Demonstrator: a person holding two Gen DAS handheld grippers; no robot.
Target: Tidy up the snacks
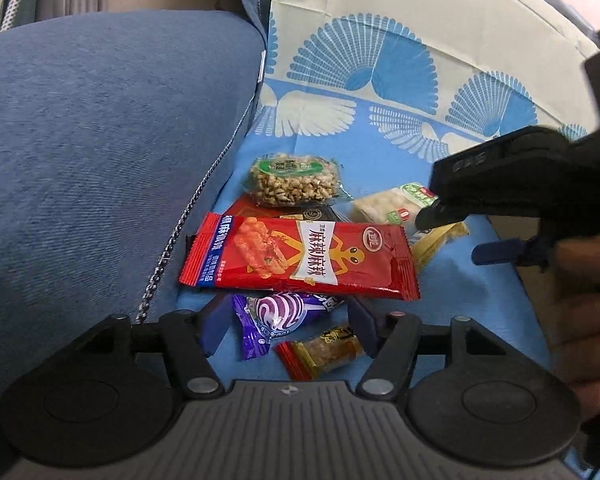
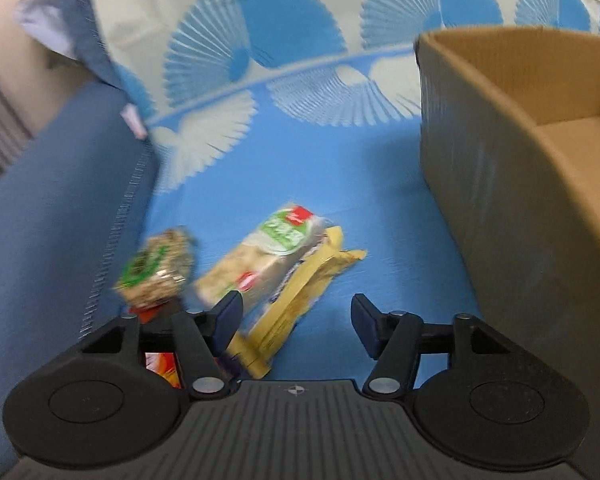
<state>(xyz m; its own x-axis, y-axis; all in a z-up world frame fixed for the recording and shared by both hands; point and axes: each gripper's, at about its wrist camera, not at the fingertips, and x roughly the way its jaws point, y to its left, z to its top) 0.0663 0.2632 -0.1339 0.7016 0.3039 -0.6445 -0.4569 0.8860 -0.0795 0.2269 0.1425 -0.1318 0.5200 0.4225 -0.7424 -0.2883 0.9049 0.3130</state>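
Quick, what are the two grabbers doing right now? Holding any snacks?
Left hand-held gripper: open, holding nothing, over the purple candy.
Right hand-held gripper: open, holding nothing.

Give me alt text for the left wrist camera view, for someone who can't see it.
The open left gripper hovers over a pile of snacks on a blue patterned cloth: a red packet, a purple candy and a small caramel-coloured sweet. The right gripper, hand-held, reaches in from the right, towards a pale cracker pack.

A home is suggested by a blue sofa cushion (image 1: pixel 100 128) and fan-patterned cloth (image 1: pixel 380 60) beyond the gripper.
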